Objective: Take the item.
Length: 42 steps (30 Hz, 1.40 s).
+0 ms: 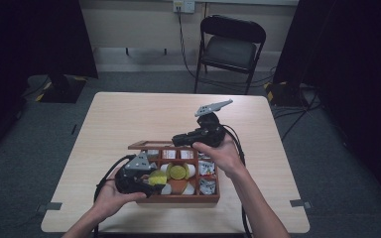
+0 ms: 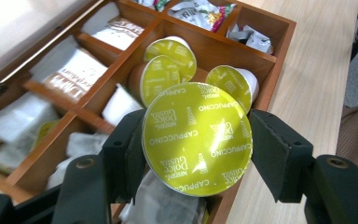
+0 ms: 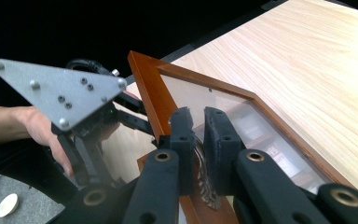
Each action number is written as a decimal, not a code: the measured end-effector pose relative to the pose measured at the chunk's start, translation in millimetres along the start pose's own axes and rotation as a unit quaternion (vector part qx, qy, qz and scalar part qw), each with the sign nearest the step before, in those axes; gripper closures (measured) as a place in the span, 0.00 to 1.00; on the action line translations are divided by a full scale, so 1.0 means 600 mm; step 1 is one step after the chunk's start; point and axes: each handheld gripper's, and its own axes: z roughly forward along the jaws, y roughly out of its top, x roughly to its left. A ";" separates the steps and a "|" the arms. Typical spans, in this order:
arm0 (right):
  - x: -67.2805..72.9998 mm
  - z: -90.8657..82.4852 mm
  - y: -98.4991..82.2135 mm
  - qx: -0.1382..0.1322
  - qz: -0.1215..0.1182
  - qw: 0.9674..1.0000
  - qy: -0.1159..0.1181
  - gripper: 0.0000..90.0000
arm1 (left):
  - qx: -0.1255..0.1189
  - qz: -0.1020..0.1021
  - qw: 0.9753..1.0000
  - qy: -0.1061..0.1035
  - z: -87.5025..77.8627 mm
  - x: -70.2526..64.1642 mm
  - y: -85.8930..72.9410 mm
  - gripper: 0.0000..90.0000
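A wooden compartment box (image 1: 213,197) sits near the table's front edge. My left gripper (image 1: 151,179) hovers over its left part, shut on a yellow-green cappuccino capsule (image 1: 158,177). The left gripper view has that capsule (image 2: 191,116) foil-side up between the jaws of the left gripper (image 2: 200,142), above three like capsules (image 2: 161,79) in a compartment. My right gripper (image 1: 179,138) is at the box's far side, shut on the front edge of the glass-paned wooden lid (image 1: 151,145), which it holds raised. In the right gripper view the right gripper (image 3: 199,126) pinches the lid frame (image 3: 144,88) at a metal fitting.
Other compartments hold white sachets (image 2: 79,74) and crinkled packets (image 2: 200,11). Bare tabletop (image 1: 129,114) lies beyond and beside the box. A folding chair (image 1: 230,49) stands behind the table. The left gripper's grey plate (image 3: 60,93) appears close by in the right gripper view.
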 end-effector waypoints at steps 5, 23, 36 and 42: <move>0.000 0.000 0.000 0.000 0.000 1.000 0.000 0.91 | -0.007 -0.013 1.000 0.001 -0.017 0.007 -0.014 0.43; 0.001 0.000 -0.001 -0.001 -0.001 1.000 -0.001 0.91 | -0.037 -0.067 0.996 0.039 -0.073 0.061 -0.056 0.44; 0.001 0.000 -0.002 0.000 0.001 1.000 0.000 0.91 | -0.039 -0.094 0.991 0.082 -0.089 0.112 -0.071 0.44; 0.001 0.000 -0.002 0.000 0.001 1.000 0.000 0.91 | -0.034 -0.110 0.989 0.091 -0.080 0.140 -0.070 0.43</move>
